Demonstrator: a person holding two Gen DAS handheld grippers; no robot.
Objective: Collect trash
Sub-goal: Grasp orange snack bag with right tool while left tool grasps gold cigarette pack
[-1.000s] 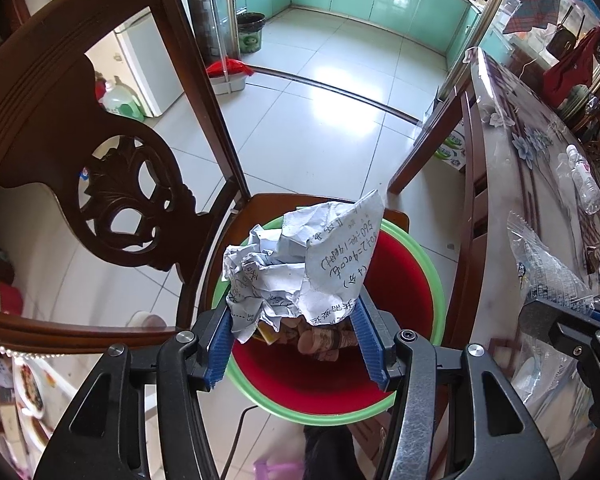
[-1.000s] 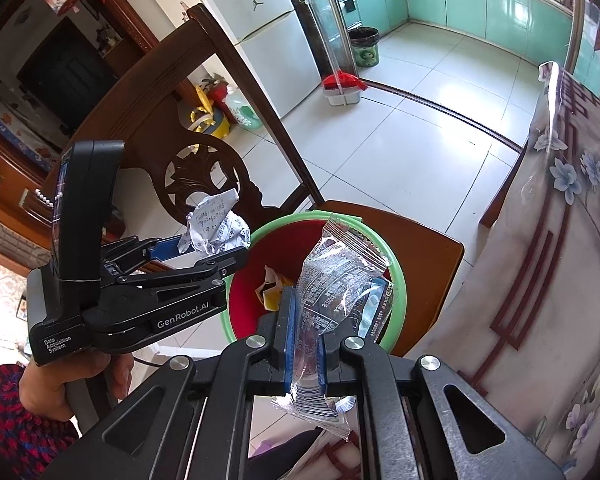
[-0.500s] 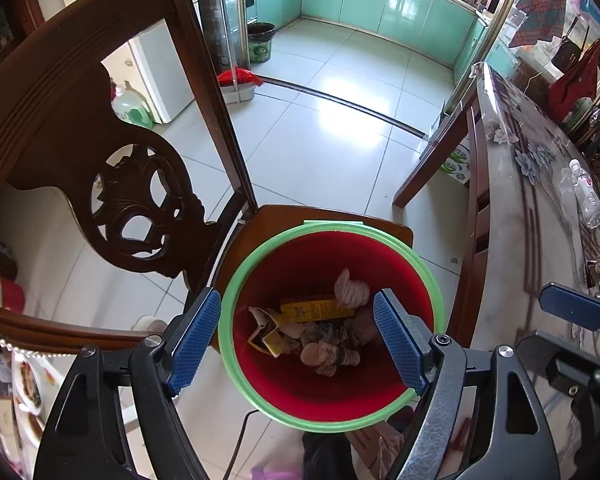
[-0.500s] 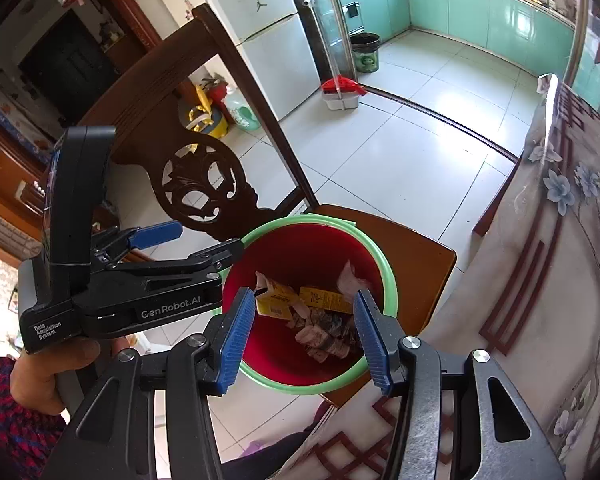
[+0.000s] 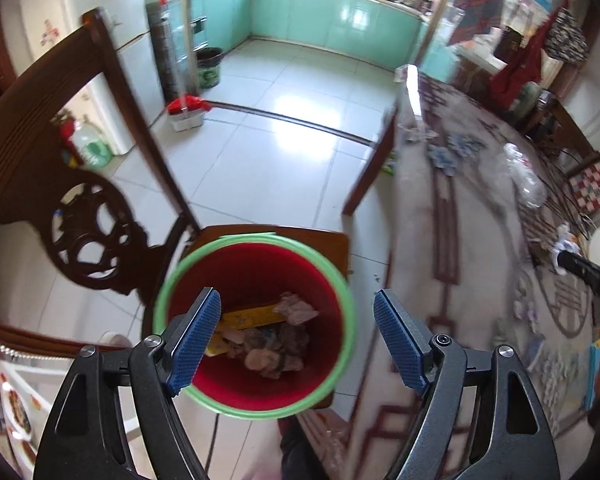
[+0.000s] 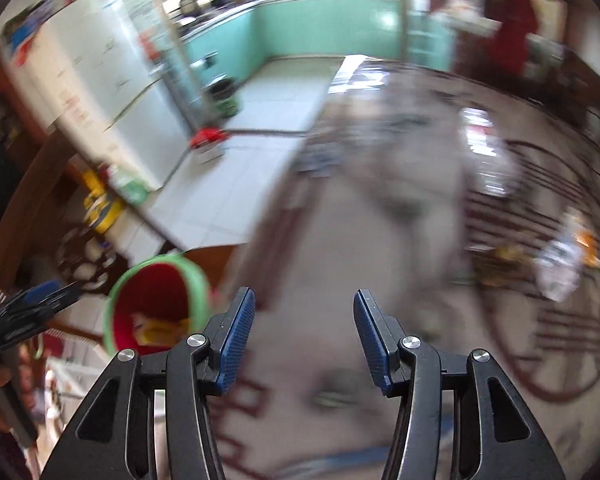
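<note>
One red bin with a green rim sits on the seat of a carved wooden chair at lower centre of the left wrist view, its bottom littered with crumpled paper, a yellow carton and other scraps. The left gripper hangs above it, its two blue-padded jaws spread apart and holding nothing. In the heavily blurred right wrist view the same bin lies at lower left, while the right gripper, jaws likewise parted and empty, points over one patterned tablecloth. More pale wrappers rest on the cloth at right, too smeared to count.
</note>
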